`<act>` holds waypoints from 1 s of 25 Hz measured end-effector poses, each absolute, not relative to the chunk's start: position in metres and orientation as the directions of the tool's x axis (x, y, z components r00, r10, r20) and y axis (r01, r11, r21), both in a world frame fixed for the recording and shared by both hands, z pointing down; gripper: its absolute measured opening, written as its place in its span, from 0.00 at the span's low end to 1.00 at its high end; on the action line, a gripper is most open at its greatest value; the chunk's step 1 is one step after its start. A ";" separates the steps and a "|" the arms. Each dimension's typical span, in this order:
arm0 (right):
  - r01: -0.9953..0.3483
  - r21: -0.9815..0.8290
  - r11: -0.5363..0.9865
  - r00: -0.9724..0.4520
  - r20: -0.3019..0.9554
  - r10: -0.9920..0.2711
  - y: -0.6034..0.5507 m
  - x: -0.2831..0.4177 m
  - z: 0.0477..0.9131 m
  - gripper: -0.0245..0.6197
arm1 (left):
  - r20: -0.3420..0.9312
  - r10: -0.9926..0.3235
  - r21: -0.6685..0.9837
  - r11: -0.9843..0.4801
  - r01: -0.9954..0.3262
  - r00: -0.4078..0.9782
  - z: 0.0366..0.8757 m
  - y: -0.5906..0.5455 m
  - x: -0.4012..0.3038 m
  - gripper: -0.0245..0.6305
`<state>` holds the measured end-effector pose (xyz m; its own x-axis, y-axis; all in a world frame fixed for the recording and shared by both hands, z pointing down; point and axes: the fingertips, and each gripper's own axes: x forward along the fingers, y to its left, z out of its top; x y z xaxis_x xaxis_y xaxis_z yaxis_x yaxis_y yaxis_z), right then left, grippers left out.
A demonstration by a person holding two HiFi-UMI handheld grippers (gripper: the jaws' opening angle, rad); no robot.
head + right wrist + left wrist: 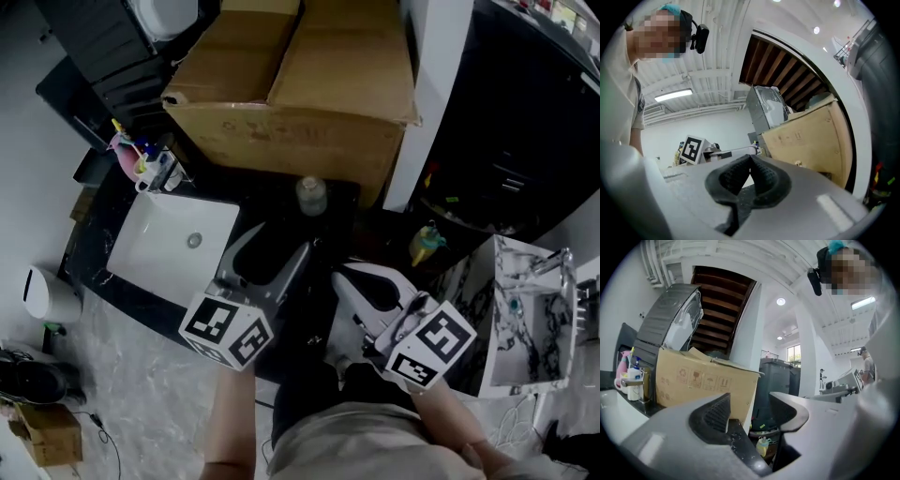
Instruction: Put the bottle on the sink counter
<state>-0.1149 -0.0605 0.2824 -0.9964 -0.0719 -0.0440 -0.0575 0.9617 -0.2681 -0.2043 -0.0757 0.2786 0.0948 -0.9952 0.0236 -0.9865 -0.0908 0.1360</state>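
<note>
Clear plastic bottle [311, 195] with a pale cap stands upright at the back edge of the black sink counter [253, 192], beside the brown cardboard box [300, 84], so placing looks done; the left gripper [751, 409] gapes empty, the right gripper [750, 176] has its jaws together on nothing, and both need only draw clear.

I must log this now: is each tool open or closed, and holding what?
Left tool: open, holding nothing.
Right tool: closed, holding nothing.
</note>
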 end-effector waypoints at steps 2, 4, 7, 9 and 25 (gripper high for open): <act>-0.041 -0.253 0.967 -0.997 -0.054 -0.056 -0.052 -0.108 0.277 0.04 | -0.004 -0.997 0.125 -0.078 -0.989 0.078 0.267 -0.064 -0.193 0.38; -0.030 -0.239 0.971 -0.997 -0.064 -0.047 -0.046 -0.101 0.271 0.04 | -0.054 -0.997 0.134 -0.070 -0.989 0.063 0.257 -0.051 -0.183 0.32; -0.024 -0.230 0.973 -0.996 -0.082 -0.044 -0.040 -0.090 0.263 0.04 | -0.137 -0.990 0.165 -0.060 -0.984 0.037 0.245 -0.030 -0.169 0.14; -0.017 -0.226 0.974 -0.995 -0.095 -0.039 -0.037 -0.084 0.259 0.04 | -0.183 -0.983 0.187 -0.054 -0.981 0.020 0.239 -0.016 -0.163 0.09; 0.181 -0.160 0.970 -0.980 -0.113 0.164 0.023 -0.076 0.258 0.04 | -0.212 -0.977 0.181 -0.068 -0.981 0.029 0.256 0.046 -0.117 0.05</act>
<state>-0.0763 0.0226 0.2579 -0.9800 0.1643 -0.1126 0.1811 0.9704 -0.1600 -0.1170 0.0462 0.2563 0.0288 -0.9768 -0.2122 -0.9811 -0.0682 0.1808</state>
